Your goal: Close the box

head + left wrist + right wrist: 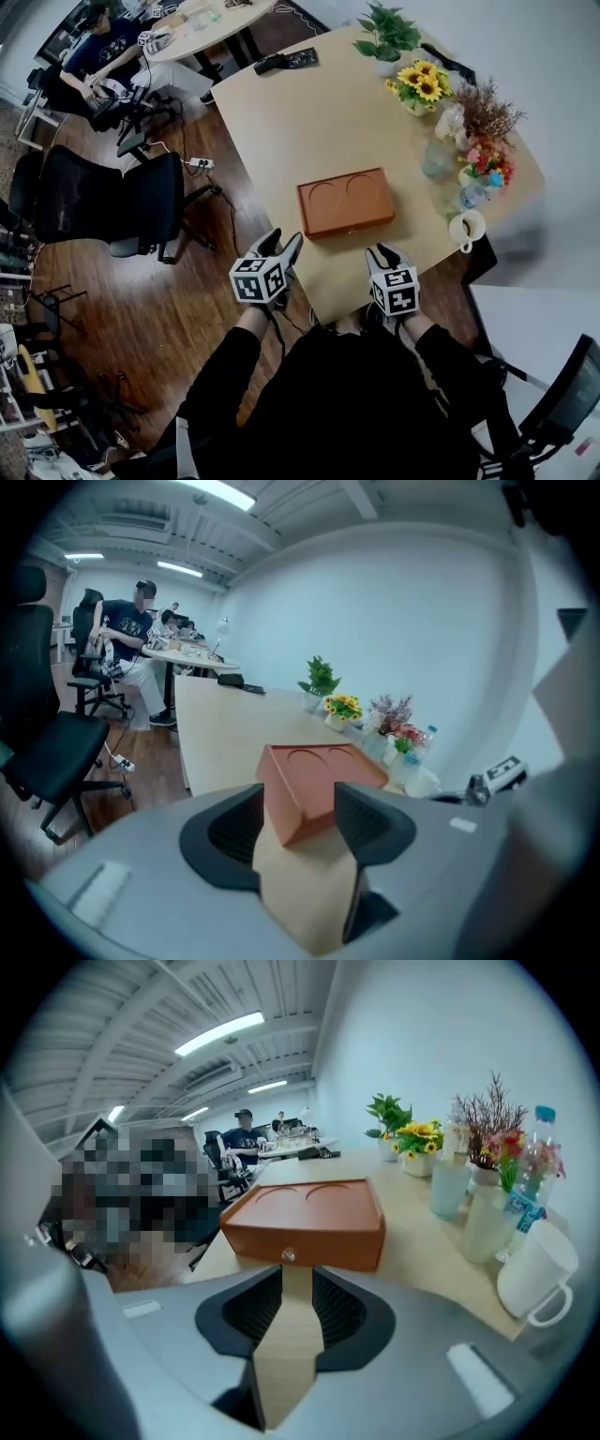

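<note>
One box [346, 202], one mug [466, 228], one bottle [534, 1162], two tools [283, 244] [385, 254].

The room is an office with a dark wood-plank floor [187, 319] and plain white walls [394, 602]. A large pale wooden table [309, 122] stands against the wall, with a potted green plant [386, 36] and sunflowers [419, 84] along its far edge. A black mesh office chair [103, 202] stands on the floor to its left, near a white power strip [199, 163] with a trailing cable. Further off, a person [98, 47] sits at a second, rounded table [202, 33]. Long strip lights [217, 1033] shine from a white beamed ceiling.
</note>
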A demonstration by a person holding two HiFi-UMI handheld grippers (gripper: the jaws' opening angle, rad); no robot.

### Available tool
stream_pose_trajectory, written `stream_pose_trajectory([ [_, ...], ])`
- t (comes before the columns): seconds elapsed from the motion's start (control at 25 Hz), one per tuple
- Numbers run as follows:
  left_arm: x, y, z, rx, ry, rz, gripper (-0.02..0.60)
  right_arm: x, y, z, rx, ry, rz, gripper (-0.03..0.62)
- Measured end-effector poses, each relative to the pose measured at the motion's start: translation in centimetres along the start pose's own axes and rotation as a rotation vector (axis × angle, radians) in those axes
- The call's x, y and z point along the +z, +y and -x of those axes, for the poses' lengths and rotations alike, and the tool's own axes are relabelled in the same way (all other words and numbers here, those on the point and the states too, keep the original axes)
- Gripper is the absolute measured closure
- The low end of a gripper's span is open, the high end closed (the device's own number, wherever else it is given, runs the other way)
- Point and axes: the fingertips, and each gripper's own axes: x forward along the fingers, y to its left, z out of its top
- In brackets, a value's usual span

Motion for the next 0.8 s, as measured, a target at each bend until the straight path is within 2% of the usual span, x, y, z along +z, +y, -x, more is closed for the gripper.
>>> stream_pose_trajectory([
  [0.12,0.2,-5.6,3.9,-0.064,-0.065,-0.070,0.362,3.2,0.2,4.3,0.045,-0.111,-0.003,0.491],
  [0.24,3.4,-11.3,7.9,-0.131,-0.174,-0.166,0.362,9.3,1.6,9.2,0.093,-0.276,0.019,0.491],
  [0.32,6.4,-14.3,10.8,-0.159,-0.265,-0.220,0.362,13.9,3.4,13.0,0.131,-0.417,0.051,0.508],
  [0.44,11.1,-18.2,15.4,-0.191,-0.426,-0.236,0.364,20.0,6.7,19.1,0.181,-0.627,0.106,0.538],
  [0.56,14.2,-21.3,19.1,-0.211,-0.583,-0.276,0.364,23.5,9.4,24.1,0.213,-0.790,0.157,0.564],
  [0.64,14.5,-22.9,20.2,-0.217,-0.623,-0.334,0.364,23.9,10.7,25.9,0.233,-0.839,0.185,0.579],
  [0.72,13.8,-23.8,20.2,-0.218,-0.608,-0.389,0.364,23.5,11.6,26.5,0.258,-0.845,0.202,0.580],
  [0.8,13.2,-24.0,20.0,-0.221,-0.582,-0.397,0.364,23.2,12.2,26.6,0.278,-0.840,0.205,0.580],
])
